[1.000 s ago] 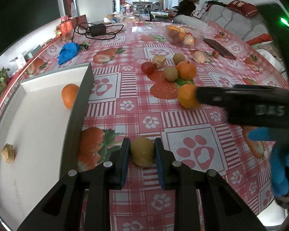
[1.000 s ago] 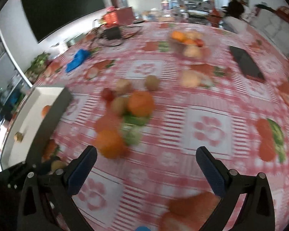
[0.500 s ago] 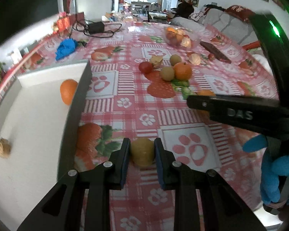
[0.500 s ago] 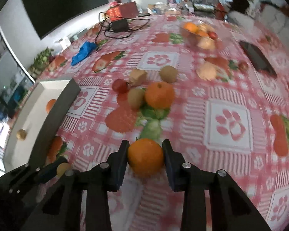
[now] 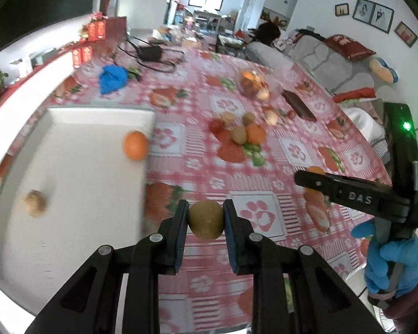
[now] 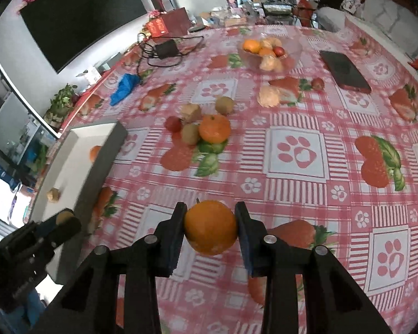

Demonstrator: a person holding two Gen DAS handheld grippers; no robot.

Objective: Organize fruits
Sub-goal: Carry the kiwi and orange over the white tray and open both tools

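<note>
My left gripper (image 5: 205, 222) is shut on a brown kiwi (image 5: 205, 220), held above the tablecloth just right of the white tray (image 5: 69, 183). The tray holds an orange (image 5: 135, 145) and a walnut (image 5: 35, 207). My right gripper (image 6: 210, 231) is shut on an orange (image 6: 210, 226), lifted off the cloth. In the left wrist view the right gripper (image 5: 315, 176) shows from the side, held by a blue-gloved hand (image 5: 390, 261). A cluster of loose fruit lies mid-table: an orange (image 6: 214, 128), kiwis (image 6: 190, 134), a small red fruit (image 6: 173, 124) and a walnut (image 6: 191, 112).
A clear bowl of fruit (image 6: 269, 51) stands at the back, with a dark phone (image 6: 345, 71) to its right. A peeled citrus (image 6: 269, 96) and another red fruit (image 6: 317, 83) lie nearby. A blue cloth (image 6: 125, 87) and a charger with cables (image 6: 167, 48) are at the back left.
The right gripper has gone from wide open to shut on the orange and lifted it. The left gripper has risen with the kiwi, staying beside the tray's right wall.
</note>
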